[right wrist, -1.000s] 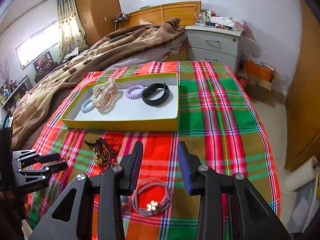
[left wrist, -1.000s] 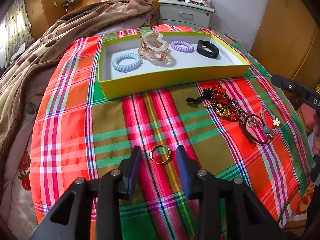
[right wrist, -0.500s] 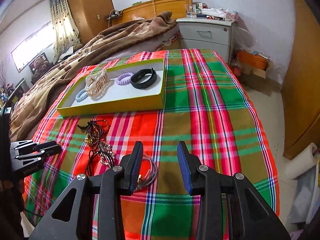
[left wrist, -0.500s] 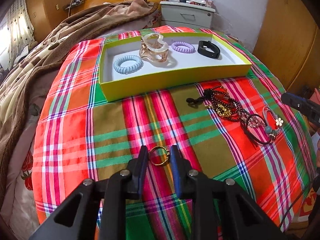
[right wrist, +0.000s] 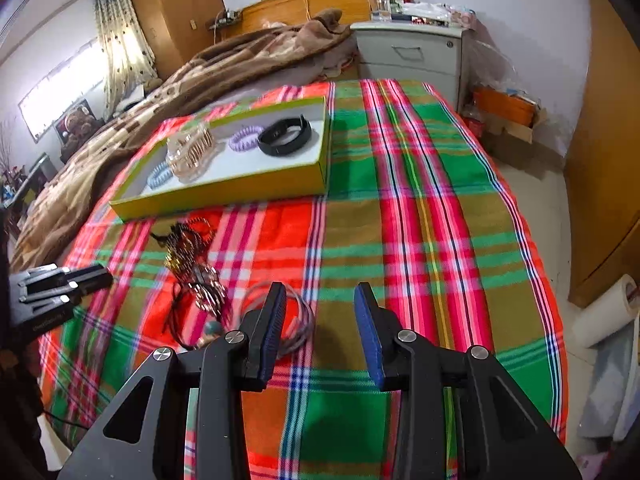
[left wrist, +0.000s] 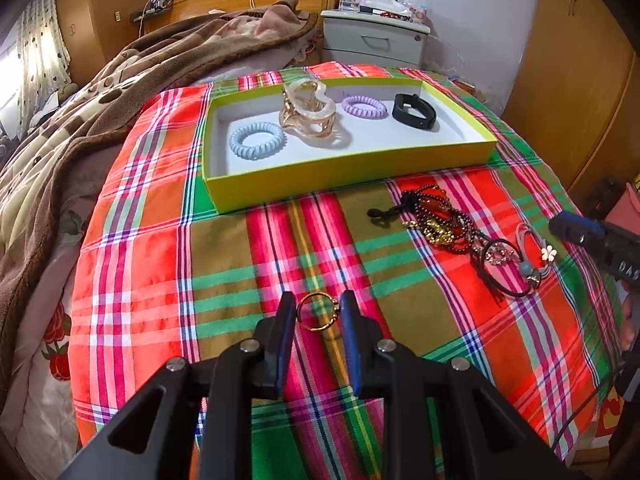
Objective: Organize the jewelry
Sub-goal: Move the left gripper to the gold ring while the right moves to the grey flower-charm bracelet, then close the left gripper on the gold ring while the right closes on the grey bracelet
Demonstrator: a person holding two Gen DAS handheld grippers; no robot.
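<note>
A small gold ring (left wrist: 318,313) lies on the plaid cloth with my left gripper (left wrist: 317,312) shut on it, a pad touching each side. The same gripper (right wrist: 68,280) shows at the left of the right wrist view. My right gripper (right wrist: 320,308) stands open over bare cloth, and a grey hair tie (right wrist: 301,320) lies partly behind its left finger. A heap of beaded bracelets (left wrist: 440,228) and hair ties with a flower charm (left wrist: 528,258) lie to the right. The yellow-green tray (left wrist: 348,176) holds a blue coil tie (left wrist: 258,140), a clear claw clip (left wrist: 308,114), a purple coil tie (left wrist: 364,106) and a black band (left wrist: 414,111).
A brown blanket (left wrist: 100,92) is bunched along the left of the bed. A grey nightstand (right wrist: 408,56) stands behind the tray, and wooden wardrobes (left wrist: 572,80) stand to the right. A paper roll (right wrist: 608,312) lies on the floor past the bed's right edge.
My left gripper's jaws have closed in onto the gold ring. My right gripper shifted a little, so the grey hair tie now lies behind its left finger instead of between the fingers.
</note>
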